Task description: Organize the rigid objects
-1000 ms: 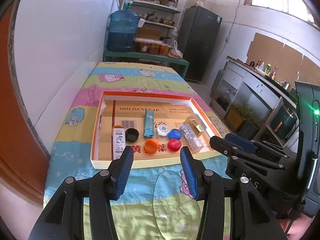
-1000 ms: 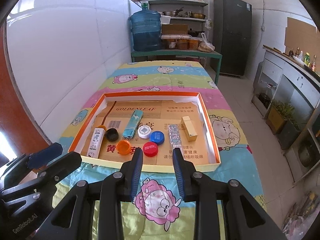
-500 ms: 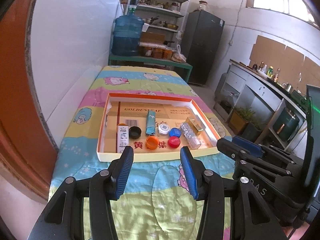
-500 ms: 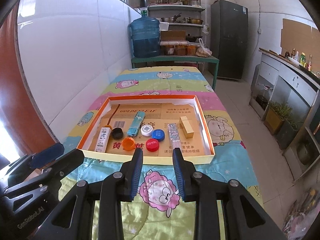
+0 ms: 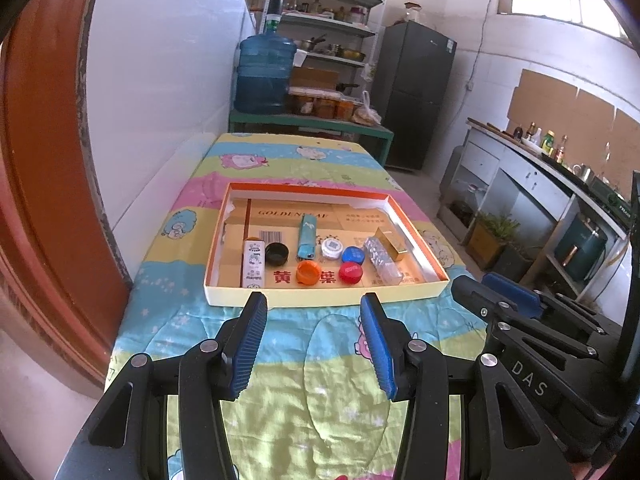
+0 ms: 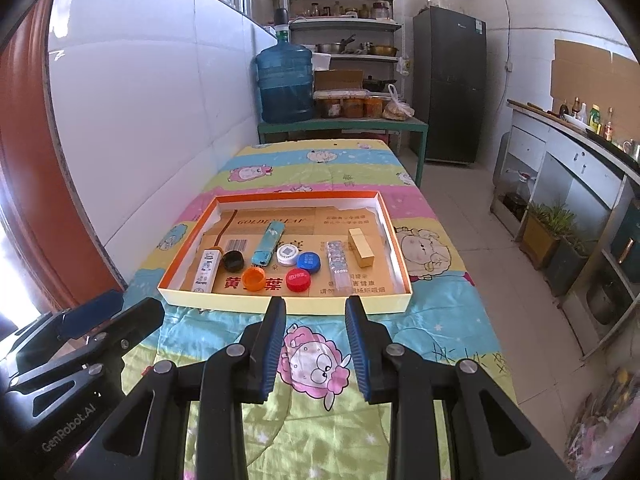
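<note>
Both tools hang over the counter (image 6: 440,320), short of the tray (image 6: 280,306) of caps and boxes. The left tool (image 5: 314,340) gapes wide and empty; the right tool (image 6: 314,344) is narrower, also empty.

A: Legible print, tray (image 6: 400,268)?
B: "GOLDENLEAF" on the cardboard liner (image 6: 276,222); a barcode (image 6: 237,245) beside it; large red characters 黄 and 葉 near the front edge.
A: Grippers?
B: "GenRobot.AI" on the left gripper (image 6: 120,312) body; "DAS" on the right gripper (image 5: 496,284) body.
</note>
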The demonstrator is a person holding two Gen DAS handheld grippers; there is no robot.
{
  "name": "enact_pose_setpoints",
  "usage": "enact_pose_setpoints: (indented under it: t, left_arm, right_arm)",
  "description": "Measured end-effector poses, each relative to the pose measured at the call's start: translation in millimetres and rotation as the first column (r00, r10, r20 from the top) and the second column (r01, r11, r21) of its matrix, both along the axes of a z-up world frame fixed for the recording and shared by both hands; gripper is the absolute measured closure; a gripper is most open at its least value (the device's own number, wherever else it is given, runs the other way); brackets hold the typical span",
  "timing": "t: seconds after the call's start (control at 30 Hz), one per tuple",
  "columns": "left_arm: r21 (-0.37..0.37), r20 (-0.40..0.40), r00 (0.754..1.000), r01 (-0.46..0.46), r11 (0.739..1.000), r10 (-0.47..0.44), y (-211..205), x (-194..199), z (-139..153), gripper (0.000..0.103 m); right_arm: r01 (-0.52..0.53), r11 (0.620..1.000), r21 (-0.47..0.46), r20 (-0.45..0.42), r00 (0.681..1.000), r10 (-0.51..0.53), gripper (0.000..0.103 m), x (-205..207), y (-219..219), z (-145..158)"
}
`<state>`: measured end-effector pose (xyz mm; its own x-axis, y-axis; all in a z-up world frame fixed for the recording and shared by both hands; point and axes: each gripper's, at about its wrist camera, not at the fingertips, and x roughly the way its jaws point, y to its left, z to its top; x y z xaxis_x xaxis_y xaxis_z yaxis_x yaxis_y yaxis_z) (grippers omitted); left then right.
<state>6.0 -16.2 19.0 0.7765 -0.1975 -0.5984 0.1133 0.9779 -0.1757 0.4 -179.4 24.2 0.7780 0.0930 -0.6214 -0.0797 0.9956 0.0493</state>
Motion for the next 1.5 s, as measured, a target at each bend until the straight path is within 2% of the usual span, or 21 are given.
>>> enact_pose_setpoints:
  t: [0.33,0.43,0.67,0.8,0.93,1.13,1.3,1.5]
  left_arm:
    - [-0.005,0.034,0.999,-0.014,1.000,0.015,3,-12,8,0.053]
    - [0.022,0.053,0.998,-0.027,0.999,0.026,0,-17,12,0.053]
    - [0.081,0.082,0.991,-0.108,0.991,0.101,-2,-26,15,0.053]
    - [0.074,0.099,0.987,-0.138,0.988,0.130,2,-33,17,0.053]
    - [0.046,0.098,0.988,-0.126,0.991,0.121,5,-38,17,0.053]
    - [0.069,0.084,0.990,-0.122,0.990,0.116,2,-41,15,0.053]
    - [0.051,0.075,0.991,-0.116,0.992,0.112,6,-39,13,0.053]
    - [0.080,0.084,0.992,-0.102,0.992,0.096,-1,-38,11,0.053]
  right_arm:
    - [0.016,1.000,-0.013,0.026,1.000,-0.016,0.072,-11,4,5]
    - [0.023,1.000,-0.016,0.032,0.999,-0.023,0.072,-15,4,6]
    - [0.036,0.999,-0.008,0.048,0.998,-0.035,0.072,-23,2,9]
    - [0.040,0.999,-0.018,0.043,0.998,-0.039,0.072,-27,1,10]
    - [0.043,0.998,-0.037,0.046,0.998,-0.042,0.072,-33,4,10]
    - [0.050,0.998,-0.046,0.064,0.997,-0.047,0.072,-39,8,14]
    - [0.054,0.998,-0.032,0.068,0.996,-0.052,0.072,-41,6,15]
    - [0.057,0.998,-0.034,0.074,0.996,-0.055,0.073,-40,6,15]
